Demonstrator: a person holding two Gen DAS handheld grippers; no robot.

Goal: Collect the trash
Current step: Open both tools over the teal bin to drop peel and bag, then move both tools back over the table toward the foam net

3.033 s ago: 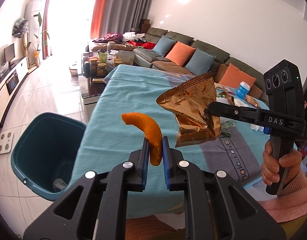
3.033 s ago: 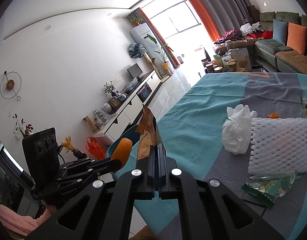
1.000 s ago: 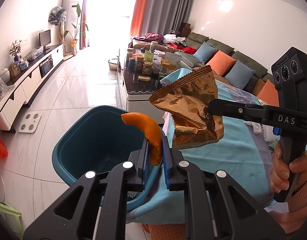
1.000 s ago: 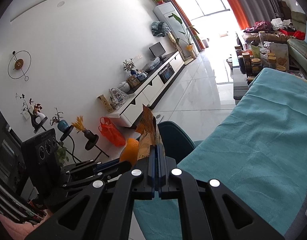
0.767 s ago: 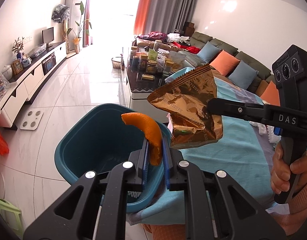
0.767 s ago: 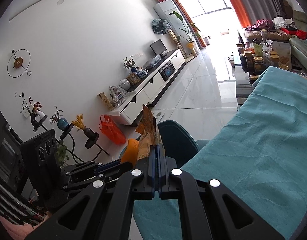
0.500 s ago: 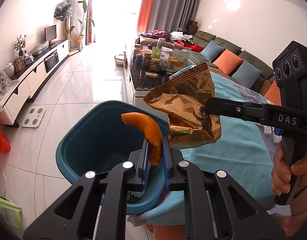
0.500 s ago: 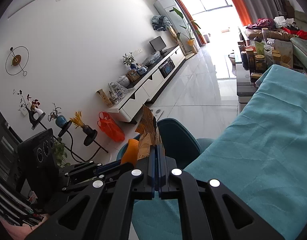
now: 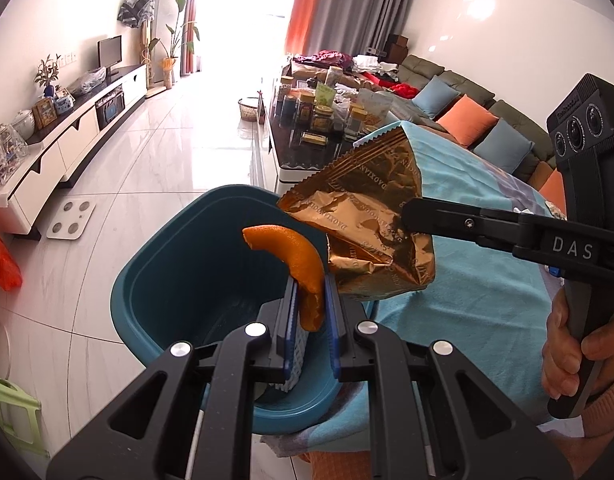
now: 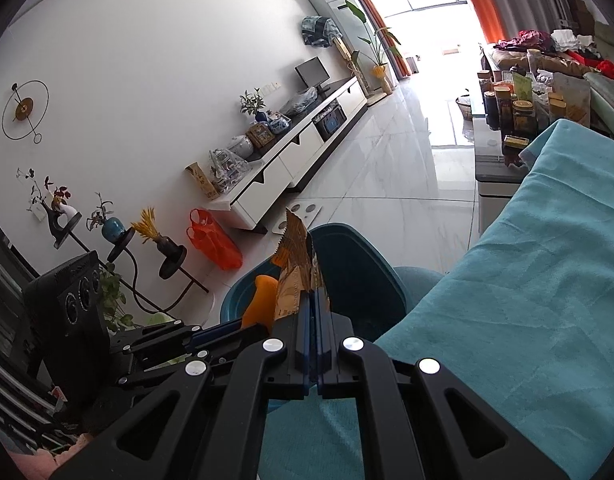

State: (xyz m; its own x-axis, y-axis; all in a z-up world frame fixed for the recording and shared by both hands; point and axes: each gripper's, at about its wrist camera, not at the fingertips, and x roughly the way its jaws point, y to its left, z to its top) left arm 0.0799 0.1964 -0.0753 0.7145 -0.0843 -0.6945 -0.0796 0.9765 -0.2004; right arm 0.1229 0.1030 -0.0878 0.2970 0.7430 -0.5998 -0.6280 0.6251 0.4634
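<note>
Two fingers pairs clamped, left gripper (image 9: 311,312) on orange peel (image 9: 297,260), right gripper (image 10: 313,344) on foil wrapper (image 9: 367,216), above bin rim (image 9: 155,240)

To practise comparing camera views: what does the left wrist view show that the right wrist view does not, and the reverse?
Only the left wrist view: the hand gripping the right gripper's handle, and the sofa cushions.
Only the right wrist view: the wall clock.
Both: orange peel in the left gripper, snack bag in the right gripper, teal bin.
</note>
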